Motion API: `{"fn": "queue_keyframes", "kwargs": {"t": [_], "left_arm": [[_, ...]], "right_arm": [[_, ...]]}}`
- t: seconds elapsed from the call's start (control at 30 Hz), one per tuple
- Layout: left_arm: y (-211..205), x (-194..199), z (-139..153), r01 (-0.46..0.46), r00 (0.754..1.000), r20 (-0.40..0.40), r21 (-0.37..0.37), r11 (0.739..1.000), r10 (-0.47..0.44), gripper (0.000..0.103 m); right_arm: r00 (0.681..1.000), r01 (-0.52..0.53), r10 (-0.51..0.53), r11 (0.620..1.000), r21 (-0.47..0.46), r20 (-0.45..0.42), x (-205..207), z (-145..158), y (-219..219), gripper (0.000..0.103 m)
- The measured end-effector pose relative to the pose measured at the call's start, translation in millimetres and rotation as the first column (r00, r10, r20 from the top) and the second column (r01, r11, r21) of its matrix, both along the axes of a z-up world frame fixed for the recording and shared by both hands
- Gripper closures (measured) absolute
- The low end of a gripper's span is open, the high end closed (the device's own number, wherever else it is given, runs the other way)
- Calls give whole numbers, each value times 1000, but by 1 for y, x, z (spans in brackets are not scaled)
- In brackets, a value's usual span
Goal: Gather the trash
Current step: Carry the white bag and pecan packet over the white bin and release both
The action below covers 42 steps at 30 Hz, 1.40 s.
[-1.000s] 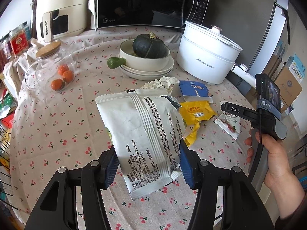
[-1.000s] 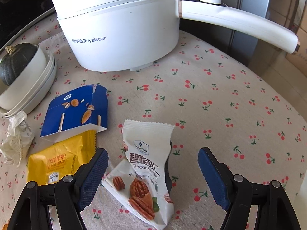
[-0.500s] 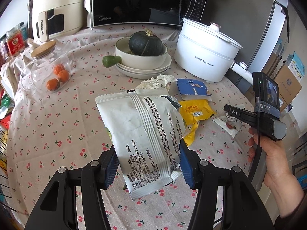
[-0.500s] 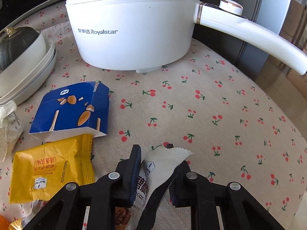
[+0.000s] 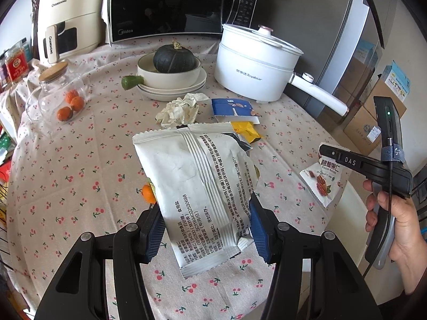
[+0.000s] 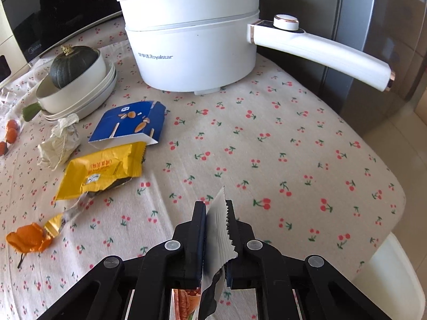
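Note:
My left gripper (image 5: 205, 229) is shut on a large white snack bag (image 5: 197, 186) and holds it upright above the table. My right gripper (image 6: 216, 221) is shut on a small white pecan packet (image 6: 217, 237), lifted off the cloth; the packet also shows in the left wrist view (image 5: 324, 178), hanging from the right gripper (image 5: 324, 150). On the table lie a yellow wrapper (image 6: 101, 170), a blue almond box (image 6: 130, 125), a crumpled paper ball (image 6: 60, 144) and an orange peel (image 6: 28, 241).
A white electric pot (image 6: 194, 45) with a long handle stands at the back. A bowl with a dark squash (image 6: 72, 64) sits on stacked plates. A glass jar with oranges (image 5: 58, 93), a microwave (image 5: 170, 5) and a white bin (image 6: 387, 280) beside the table edge are in view.
My right gripper closed on the pecan packet and lifted it off the table, pulling back. The left gripper kept the white bag and rose slightly.

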State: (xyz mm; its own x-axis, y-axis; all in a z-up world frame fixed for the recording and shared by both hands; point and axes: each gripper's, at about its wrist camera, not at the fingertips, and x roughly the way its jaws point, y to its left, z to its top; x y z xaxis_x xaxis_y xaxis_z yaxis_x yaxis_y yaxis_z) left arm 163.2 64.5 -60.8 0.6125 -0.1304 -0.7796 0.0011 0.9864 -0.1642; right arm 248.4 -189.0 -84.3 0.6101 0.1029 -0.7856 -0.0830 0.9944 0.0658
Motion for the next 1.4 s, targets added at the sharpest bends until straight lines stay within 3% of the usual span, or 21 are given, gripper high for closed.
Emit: {"fn": "queue_keyframes", "kwargs": {"t": [0.47, 0.63, 1.0, 1.4], "left_arm": [[-71, -32, -4, 136, 991, 12, 8, 991, -136, 44], [-103, -31, -7, 197, 980, 19, -8, 980, -197, 44], [-181, -36, -18, 336, 942, 14, 18, 942, -337, 44], [-259, -31, -51, 462, 887, -30, 32, 886, -462, 44]], "right_arm": [[999, 7, -4, 997, -76, 41, -78, 27, -55, 94], [999, 30, -28, 998, -61, 39, -102, 26, -79, 94], [996, 82, -77, 992, -100, 49, -132, 23, -138, 94], [987, 161, -160, 979, -126, 18, -151, 9, -200, 94]]}}
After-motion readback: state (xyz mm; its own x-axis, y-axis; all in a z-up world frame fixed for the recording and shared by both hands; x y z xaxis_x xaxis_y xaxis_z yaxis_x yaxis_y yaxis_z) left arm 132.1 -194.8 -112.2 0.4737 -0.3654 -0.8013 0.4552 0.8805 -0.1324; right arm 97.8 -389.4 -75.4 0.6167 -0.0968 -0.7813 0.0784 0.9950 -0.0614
